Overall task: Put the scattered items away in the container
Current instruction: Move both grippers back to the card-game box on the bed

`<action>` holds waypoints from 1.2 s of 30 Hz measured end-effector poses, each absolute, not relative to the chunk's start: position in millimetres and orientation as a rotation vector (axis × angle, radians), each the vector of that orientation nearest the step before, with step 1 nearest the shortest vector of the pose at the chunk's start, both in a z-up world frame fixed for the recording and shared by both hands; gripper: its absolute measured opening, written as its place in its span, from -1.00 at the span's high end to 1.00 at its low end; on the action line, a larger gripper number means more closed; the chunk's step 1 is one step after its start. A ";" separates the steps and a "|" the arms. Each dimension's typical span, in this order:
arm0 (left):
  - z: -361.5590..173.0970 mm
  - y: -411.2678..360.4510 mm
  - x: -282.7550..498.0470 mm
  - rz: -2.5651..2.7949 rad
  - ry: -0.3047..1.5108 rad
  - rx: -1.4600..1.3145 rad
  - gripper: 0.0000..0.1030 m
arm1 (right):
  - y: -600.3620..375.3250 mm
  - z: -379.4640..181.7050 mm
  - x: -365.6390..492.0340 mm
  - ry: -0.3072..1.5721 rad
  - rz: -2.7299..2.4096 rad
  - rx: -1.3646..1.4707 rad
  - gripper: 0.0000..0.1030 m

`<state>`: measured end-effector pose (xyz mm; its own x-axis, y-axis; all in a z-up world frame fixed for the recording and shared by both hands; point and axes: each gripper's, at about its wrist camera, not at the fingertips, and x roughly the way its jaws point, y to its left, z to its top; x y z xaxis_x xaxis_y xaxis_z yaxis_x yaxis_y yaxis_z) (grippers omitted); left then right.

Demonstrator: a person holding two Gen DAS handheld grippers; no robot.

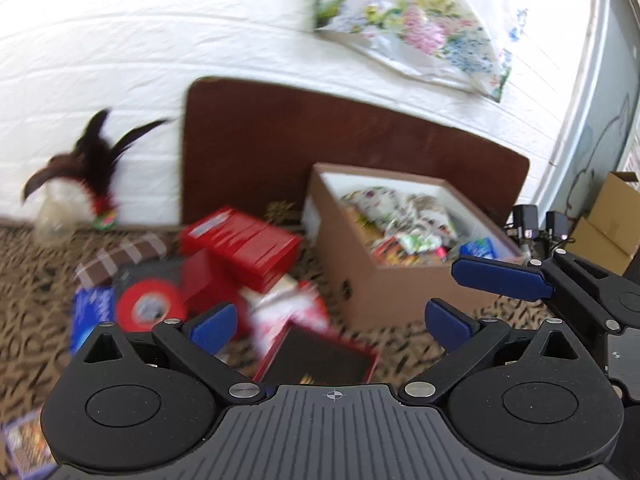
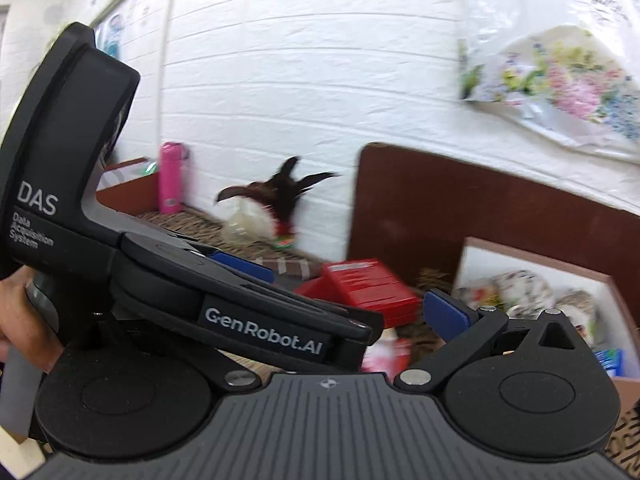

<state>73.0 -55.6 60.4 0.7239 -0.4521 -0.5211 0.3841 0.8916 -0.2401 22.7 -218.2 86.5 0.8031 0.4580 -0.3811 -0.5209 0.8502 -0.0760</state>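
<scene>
A brown cardboard box (image 1: 384, 276) with a white inside holds several small packets and stands on the leopard-print surface; it also shows in the right wrist view (image 2: 612, 280). Left of it lie a red box (image 1: 244, 240), a red tape roll (image 1: 150, 308), a blue packet (image 1: 90, 312), a brown checked pouch (image 1: 120, 258) and a red-edged black tray (image 1: 320, 360). My left gripper (image 1: 332, 320) is open and empty, above the tray and a white-and-red packet (image 1: 288, 308). My right gripper (image 2: 352, 312) is open and empty; the left gripper's body (image 2: 256, 320) hides its left finger.
A brown board (image 1: 320, 140) leans on the white brick wall behind the box. A feathered toy (image 1: 86, 168) sits at the left. A floral plastic bag (image 1: 420, 32) hangs on the wall. A pink bottle (image 2: 171, 178) stands far left. Cardboard boxes (image 1: 608, 224) stand at the right.
</scene>
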 end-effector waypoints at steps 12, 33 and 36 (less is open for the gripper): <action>-19.3 26.4 35.5 -0.343 0.731 -0.244 -1.00 | -166.0 2.5 8.1 0.608 0.610 -0.045 -0.99; -53.8 158.4 70.4 -0.109 0.784 -0.355 -0.99 | -42.4 -31.3 48.7 0.710 0.877 -0.182 -0.99; -58.2 161.2 75.3 -0.127 0.790 -0.343 -0.99 | -33.2 -35.2 56.1 0.716 0.892 -0.187 -0.97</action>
<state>75.3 161.2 -58.2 0.6997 -0.2387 -0.6734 -0.0158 0.9371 -0.3486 56.1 -33.2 -35.2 0.4163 0.6454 -0.6404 -0.7650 0.6293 0.1369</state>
